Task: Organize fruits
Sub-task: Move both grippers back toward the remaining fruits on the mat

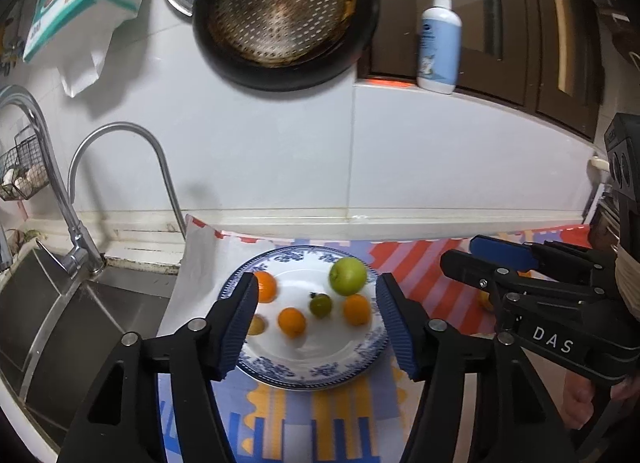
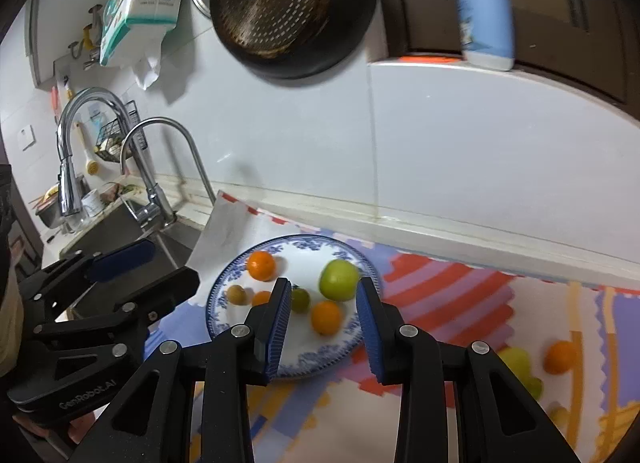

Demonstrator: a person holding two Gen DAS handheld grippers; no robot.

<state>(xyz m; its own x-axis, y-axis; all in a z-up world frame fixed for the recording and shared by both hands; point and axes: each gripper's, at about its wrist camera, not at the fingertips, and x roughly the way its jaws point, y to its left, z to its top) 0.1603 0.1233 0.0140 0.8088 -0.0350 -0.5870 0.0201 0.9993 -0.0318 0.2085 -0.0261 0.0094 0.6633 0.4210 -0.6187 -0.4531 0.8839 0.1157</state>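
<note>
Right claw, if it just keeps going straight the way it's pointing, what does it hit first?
Probably the orange at the near side of the plate, which sits between the open right claw fingers, with the green apple just behind it. Depth is hard to judge here.

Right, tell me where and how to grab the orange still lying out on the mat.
Take the orange across its widest middle, coming straight down from above with the right gripper, which is open. It is round, so no side is better, but yellow-green fruit sits close on its left; set the fingers front-to-back, probably.
</note>
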